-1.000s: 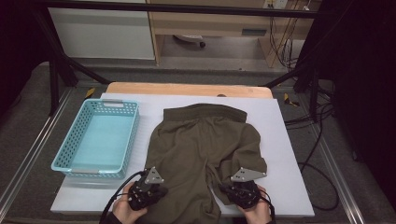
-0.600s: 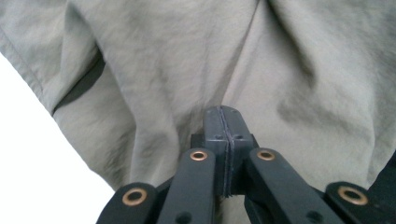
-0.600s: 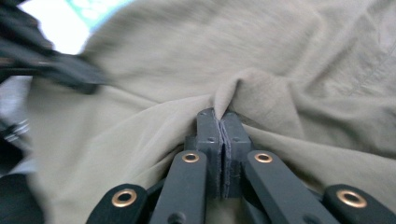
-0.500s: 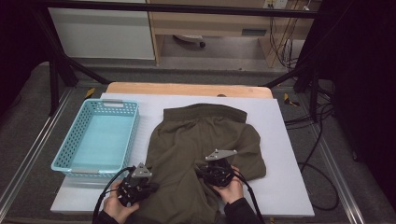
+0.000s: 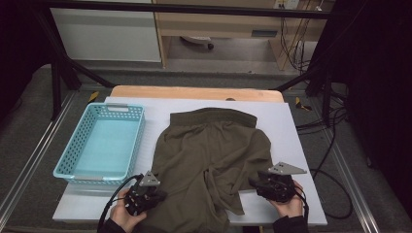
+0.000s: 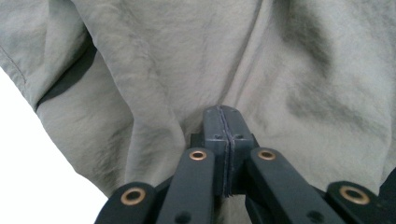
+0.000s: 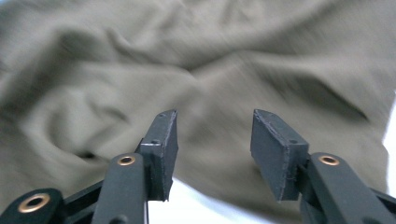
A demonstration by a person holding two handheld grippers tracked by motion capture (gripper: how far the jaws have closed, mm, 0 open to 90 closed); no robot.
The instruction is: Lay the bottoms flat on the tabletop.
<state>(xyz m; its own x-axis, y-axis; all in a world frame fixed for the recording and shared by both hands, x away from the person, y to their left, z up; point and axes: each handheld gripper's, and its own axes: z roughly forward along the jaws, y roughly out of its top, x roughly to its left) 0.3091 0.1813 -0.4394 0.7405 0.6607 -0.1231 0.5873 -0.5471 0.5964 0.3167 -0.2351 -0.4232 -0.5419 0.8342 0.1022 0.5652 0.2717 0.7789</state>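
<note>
The white worktop [image 5: 291, 126] carries olive shorts [image 5: 214, 155], spread flat just right of the basket [image 5: 99, 145]. Their long axis runs away from the person, waistband at the far end and legs toward the near edge. The near leg ends pass out of the high view's bottom edge. The high view alone shows the basket, pale blue, and the waistband; each claw view gives creased cloth up close, the right one blurred. The left claw [image 6: 224, 140] sits on the near left leg, jaws pressed together, a pinch of cloth apparently at the tips. The right claw [image 7: 214, 149], right of the shorts, has just been opening; its jaws stand apart with nothing between them.
</note>
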